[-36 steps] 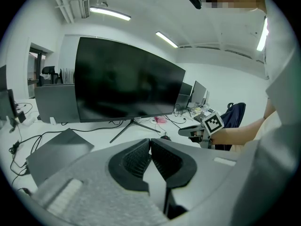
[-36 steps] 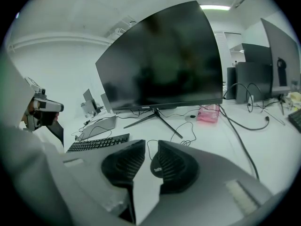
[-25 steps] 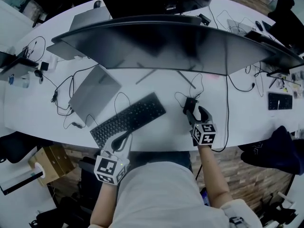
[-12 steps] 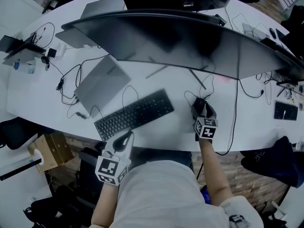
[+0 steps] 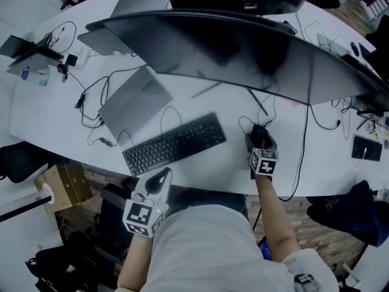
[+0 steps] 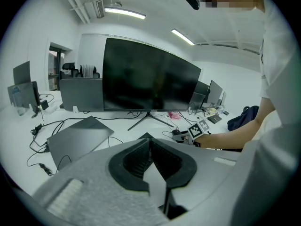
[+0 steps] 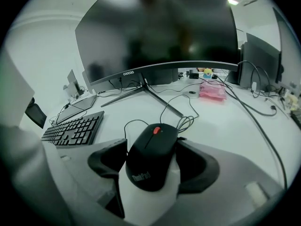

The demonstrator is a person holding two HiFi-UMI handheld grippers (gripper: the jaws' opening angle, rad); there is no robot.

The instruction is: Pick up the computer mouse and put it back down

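Note:
The black computer mouse (image 7: 151,157) with a red scroll wheel rests on the white desk (image 7: 221,121), its cable looping away toward the monitor. My right gripper (image 7: 153,145) straddles it, one jaw at each side, spread wide and not pressing. From the head view the mouse (image 5: 259,132) peeks out just beyond the right gripper (image 5: 260,139), to the right of the keyboard. My left gripper (image 5: 163,175) hovers at the desk's near edge below the keyboard. In the left gripper view that gripper (image 6: 149,141) has its jaw tips together with nothing between them.
A black keyboard (image 5: 175,143) lies left of the mouse. A wide curved monitor (image 5: 243,47) spans the back, its stand legs (image 7: 141,91) reaching toward the mouse. A closed grey laptop (image 5: 135,104) and loose cables lie at the left. A pink packet (image 7: 210,89) sits beyond the mouse.
The right gripper has sunk a little toward the desk with the mouse between its jaws. The left gripper has barely shifted; the head camera's view has drifted.

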